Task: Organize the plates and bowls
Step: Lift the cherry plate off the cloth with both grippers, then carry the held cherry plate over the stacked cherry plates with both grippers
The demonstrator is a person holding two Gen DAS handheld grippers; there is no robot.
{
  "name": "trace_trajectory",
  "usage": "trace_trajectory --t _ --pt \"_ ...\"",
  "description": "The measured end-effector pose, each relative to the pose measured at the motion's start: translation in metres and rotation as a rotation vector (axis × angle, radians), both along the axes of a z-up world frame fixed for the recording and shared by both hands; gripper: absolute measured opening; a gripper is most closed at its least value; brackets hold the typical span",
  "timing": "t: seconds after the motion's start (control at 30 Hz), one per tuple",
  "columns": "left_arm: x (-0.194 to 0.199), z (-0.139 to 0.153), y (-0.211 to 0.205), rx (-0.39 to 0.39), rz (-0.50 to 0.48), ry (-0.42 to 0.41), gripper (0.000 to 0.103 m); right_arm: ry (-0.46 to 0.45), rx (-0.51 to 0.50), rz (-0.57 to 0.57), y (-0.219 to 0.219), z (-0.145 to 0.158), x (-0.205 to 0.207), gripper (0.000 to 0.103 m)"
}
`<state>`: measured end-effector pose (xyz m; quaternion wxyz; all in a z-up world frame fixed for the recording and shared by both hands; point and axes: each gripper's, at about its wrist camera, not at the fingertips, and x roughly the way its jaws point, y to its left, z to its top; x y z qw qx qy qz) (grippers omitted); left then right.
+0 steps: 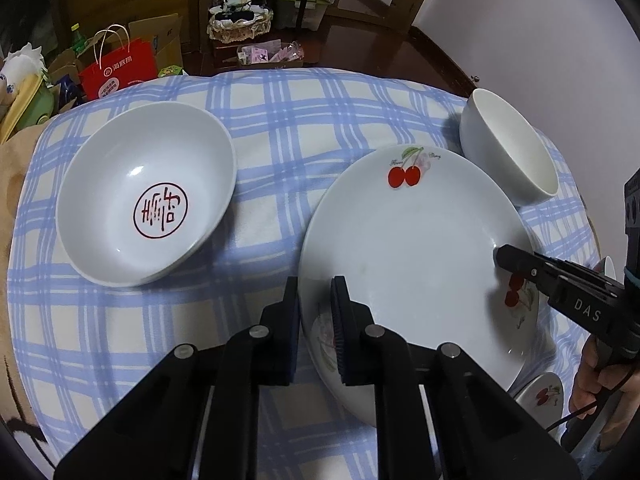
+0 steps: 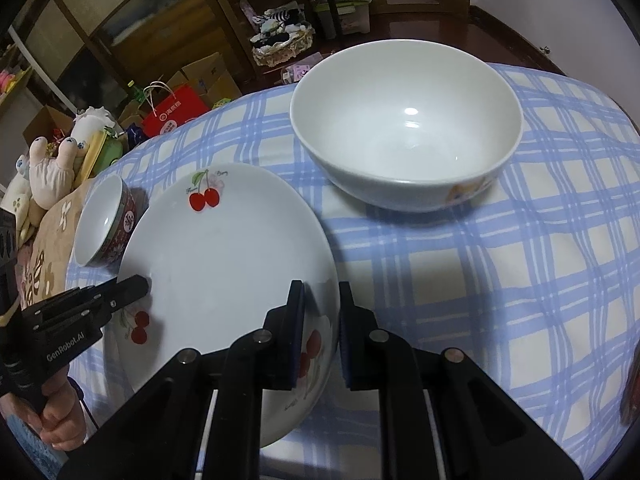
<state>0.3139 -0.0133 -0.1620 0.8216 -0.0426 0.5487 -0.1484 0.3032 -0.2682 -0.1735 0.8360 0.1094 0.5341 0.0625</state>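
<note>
A white plate with red cherries (image 1: pixel 408 240) (image 2: pixel 224 256) is held between both grippers over the blue checked cloth (image 1: pixel 280 128). My left gripper (image 1: pixel 316 292) has the plate's left rim between its pads, its jaws closing tight on it. The right gripper (image 2: pixel 320 292) is shut on the opposite rim. Each gripper shows in the other's view, the right gripper (image 1: pixel 500 256) and the left gripper (image 2: pixel 142 286) both at the plate's edge. A large white bowl with a red seal (image 1: pixel 148 200) sits to the left. A plain white bowl (image 1: pixel 508 148) (image 2: pixel 404 132) stands behind the plate.
A small cherry dish (image 1: pixel 540 396) peeks out under the plate's near right edge. A small red-patterned bowl (image 2: pixel 104 224) stands at the plate's left. A red paper bag (image 1: pixel 120 68), boxes and plush toys (image 2: pixel 52 176) crowd the left beyond the table edge.
</note>
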Motion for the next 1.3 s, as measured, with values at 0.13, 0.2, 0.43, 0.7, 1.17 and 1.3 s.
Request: trace_trajectory --t 0.13,0.2,0.43,0.7,1.17,1.3 --pt "0.0 0.004 0.002 -0.016 -0.007 -0.01 0.014 -0.004 0.017 0.0 -0.004 -0.001 -0.003 0.016" --pt "0.0 0.006 0.003 -0.028 -0.004 -0.007 0.014 -0.003 0.028 -0.006 -0.006 -0.002 -0.004 0.016" --pt "-0.001 0.011 0.002 -0.028 -0.004 -0.014 0.014 -0.023 0.029 -0.016 -0.007 0.004 -0.011 0.016" --pt "-0.003 0.017 0.002 -0.041 -0.015 -0.029 0.014 -0.026 0.06 -0.033 -0.012 0.008 -0.016 0.015" --pt "-0.016 0.031 -0.004 -0.034 -0.039 -0.055 0.014 -0.054 0.066 -0.062 -0.017 0.027 -0.031 0.013" --pt "-0.023 0.037 -0.008 -0.031 -0.058 -0.063 0.014 -0.06 0.068 -0.077 -0.021 0.033 -0.039 0.013"
